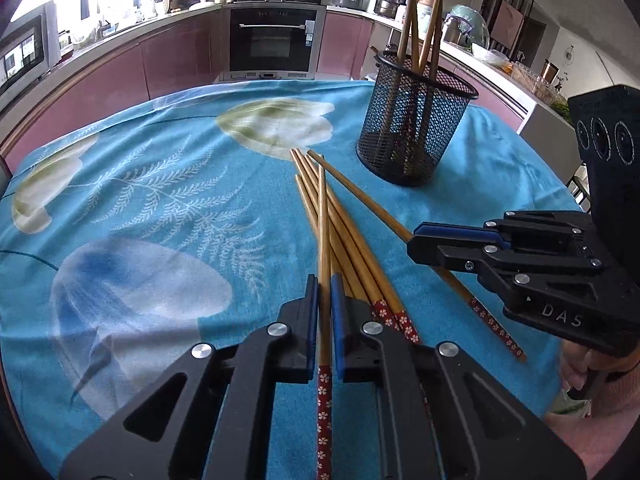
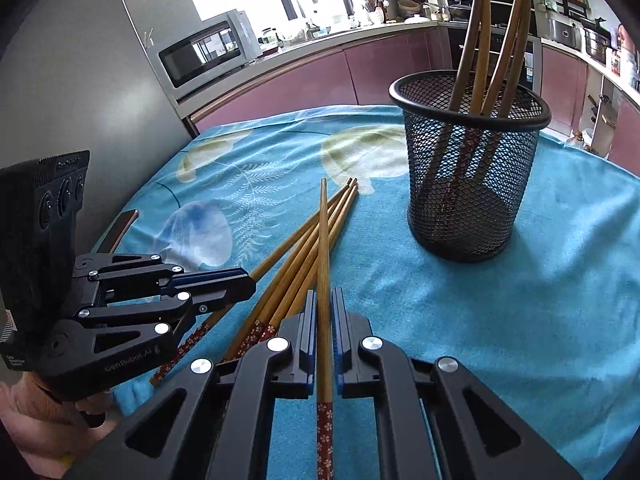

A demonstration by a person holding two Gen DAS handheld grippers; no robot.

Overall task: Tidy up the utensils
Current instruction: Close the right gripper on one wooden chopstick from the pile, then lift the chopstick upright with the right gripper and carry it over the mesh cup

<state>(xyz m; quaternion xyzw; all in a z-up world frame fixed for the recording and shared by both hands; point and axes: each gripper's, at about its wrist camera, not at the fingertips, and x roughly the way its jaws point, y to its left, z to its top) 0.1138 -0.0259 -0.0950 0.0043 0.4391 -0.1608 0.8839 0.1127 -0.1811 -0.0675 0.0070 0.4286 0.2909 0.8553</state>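
My left gripper [image 1: 324,280] is shut on one wooden chopstick [image 1: 325,220] with a red flowered end that points forward over the pile. My right gripper [image 2: 324,292] is shut on another chopstick [image 2: 323,232]. Each gripper shows in the other's view: the right gripper [image 1: 416,240] grips its chopstick [image 1: 360,196] at mid-length, and the left gripper [image 2: 248,282] holds its chopstick [image 2: 188,340] near the red end. Several loose chopsticks [image 1: 352,248] [image 2: 296,276] lie crossed on the cloth between them. A black mesh cup [image 1: 416,120] [image 2: 468,184] stands beyond, with chopsticks upright in it.
A blue flowered cloth [image 1: 160,208] [image 2: 540,280] covers the round table. A person's hands [image 1: 580,376] [image 2: 40,400] hold the gripper handles at the near edge. Purple kitchen cabinets, an oven [image 1: 276,40] and a microwave [image 2: 208,52] stand beyond the table.
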